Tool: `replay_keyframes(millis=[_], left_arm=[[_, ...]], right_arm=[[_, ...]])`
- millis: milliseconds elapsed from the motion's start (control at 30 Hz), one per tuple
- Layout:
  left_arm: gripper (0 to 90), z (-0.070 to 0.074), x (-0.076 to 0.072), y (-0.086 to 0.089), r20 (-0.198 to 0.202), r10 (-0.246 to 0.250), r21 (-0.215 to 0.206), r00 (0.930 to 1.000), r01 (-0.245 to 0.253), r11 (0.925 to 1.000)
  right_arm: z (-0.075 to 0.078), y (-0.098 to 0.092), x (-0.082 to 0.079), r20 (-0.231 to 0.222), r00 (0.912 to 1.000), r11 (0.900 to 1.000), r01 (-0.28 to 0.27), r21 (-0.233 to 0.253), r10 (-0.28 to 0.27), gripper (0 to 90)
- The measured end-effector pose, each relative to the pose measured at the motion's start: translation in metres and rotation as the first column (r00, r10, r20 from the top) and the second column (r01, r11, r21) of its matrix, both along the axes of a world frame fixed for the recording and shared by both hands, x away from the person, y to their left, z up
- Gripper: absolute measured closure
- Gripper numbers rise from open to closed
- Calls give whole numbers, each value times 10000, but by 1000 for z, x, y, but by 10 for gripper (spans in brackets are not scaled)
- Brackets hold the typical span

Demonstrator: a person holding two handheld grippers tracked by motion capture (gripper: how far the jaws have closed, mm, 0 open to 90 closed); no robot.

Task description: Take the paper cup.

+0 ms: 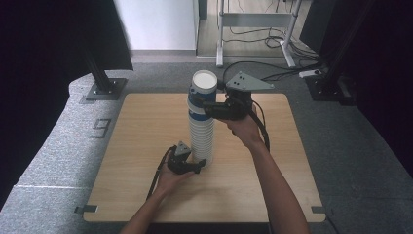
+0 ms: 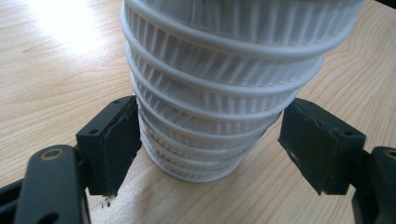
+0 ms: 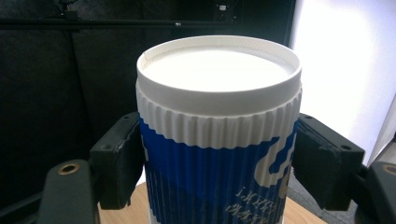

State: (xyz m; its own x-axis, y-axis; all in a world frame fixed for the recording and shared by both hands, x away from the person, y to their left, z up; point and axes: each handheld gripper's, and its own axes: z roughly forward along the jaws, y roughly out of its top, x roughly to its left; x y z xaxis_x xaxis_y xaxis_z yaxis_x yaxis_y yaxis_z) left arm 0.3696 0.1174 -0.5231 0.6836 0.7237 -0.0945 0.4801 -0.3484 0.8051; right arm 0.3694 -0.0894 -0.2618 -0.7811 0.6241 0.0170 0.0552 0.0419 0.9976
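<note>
The left gripper (image 1: 197,168) is at the foot of a tall stack of paper cups (image 1: 201,131) that stands on the wooden table (image 1: 146,141). In the left gripper view its two black jaws stand wide apart, one on each side of the lowest cups. The jaw at the left of that view is touching, or almost touching, the ribbed wall of the stack; the other jaw is a little apart from it. So this gripper is open around the stack and does not squeeze it.

The right gripper (image 1: 210,108) is high up, at the top of the same stack, held by the right hand (image 1: 243,127). In the right gripper view its jaws sit against both sides of the top cup (image 3: 218,140), pressed on its blue band just below the white ribbed collar.

The cups are nested upside down, so that the flat white bottom of the top cup faces up. The lower cups show white ribbed walls and round rims, one rim under the other. The top cup has a blue and white pattern with small white letters, too blurred to read.
</note>
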Motion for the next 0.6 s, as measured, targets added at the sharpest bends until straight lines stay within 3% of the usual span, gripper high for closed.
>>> replay_keyframes(millis=[600], left_arm=[[213,0,0,1,-3,73,-4,10000,-73,10000]], right_arm=[[3,-6,-4,107,9999,9998,18,189,-20,231]])
